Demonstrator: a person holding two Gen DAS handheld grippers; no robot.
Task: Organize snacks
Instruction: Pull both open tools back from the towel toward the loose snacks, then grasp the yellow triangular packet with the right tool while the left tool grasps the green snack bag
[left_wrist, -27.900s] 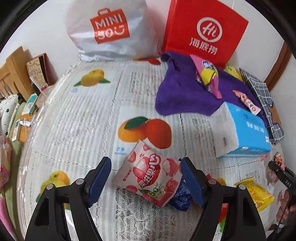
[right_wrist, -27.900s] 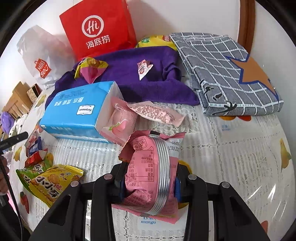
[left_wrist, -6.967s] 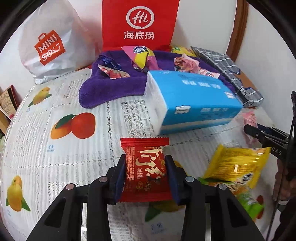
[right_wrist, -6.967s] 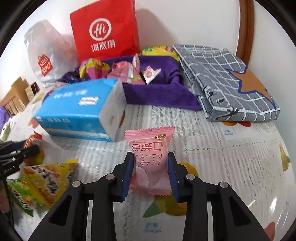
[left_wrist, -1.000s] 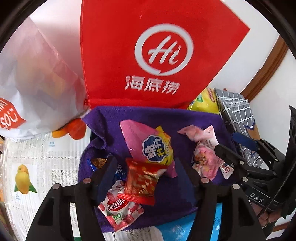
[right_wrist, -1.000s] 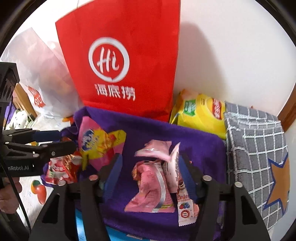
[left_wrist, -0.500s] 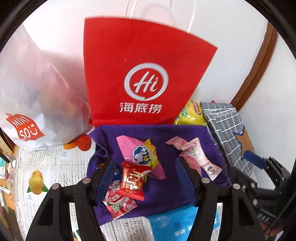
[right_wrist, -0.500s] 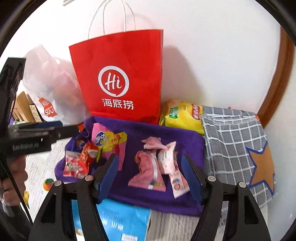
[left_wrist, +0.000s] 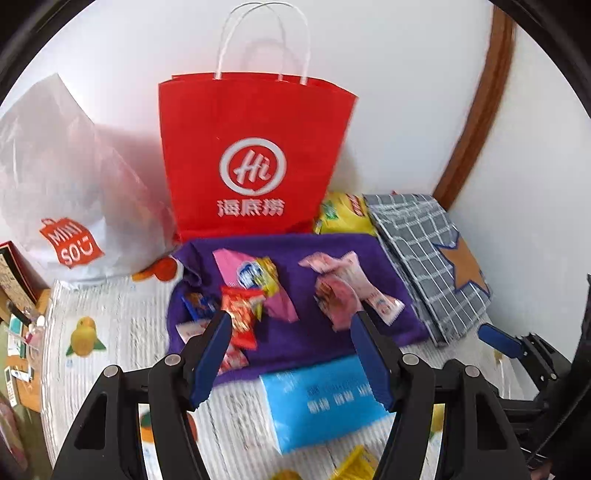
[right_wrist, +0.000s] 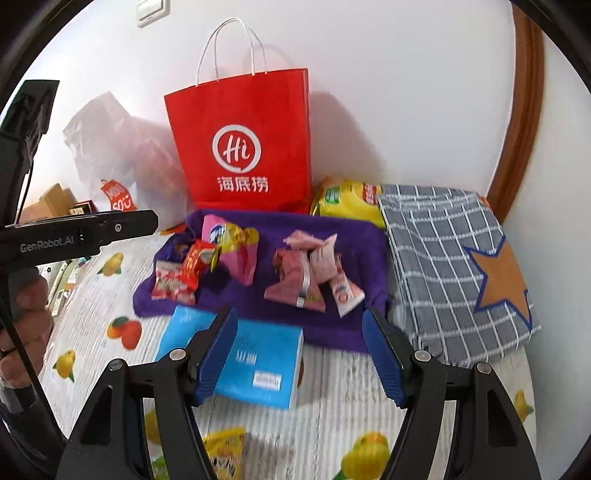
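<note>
Both grippers hang above the near part of the fruit-printed, lace-covered surface (right_wrist: 332, 398), each with its blue-padded jaws spread wide and holding nothing. The sorted snacks lie ahead of them on the folded purple towel (left_wrist: 332, 343): a left cluster made up of the red foil packet (left_wrist: 240, 317), the pink-and-yellow crisp bag (left_wrist: 258, 280) and the pink strawberry-print candy packet (right_wrist: 170, 284), and a right cluster of pale pink wrapped sweets (right_wrist: 306, 277).

The unsorted items lie the opposite way, below and behind the jaws: a yellow crinkled snack bag (right_wrist: 225, 443) shows at the lower edge, just nearer than the blue rectangular tissue pack (right_wrist: 258, 362). In the right wrist view it sits left of the right gripper (right_wrist: 299, 354), so the left gripper (left_wrist: 291, 354) appears the nearer. Its long axis cannot be judged, as most of it is cut off.
</note>
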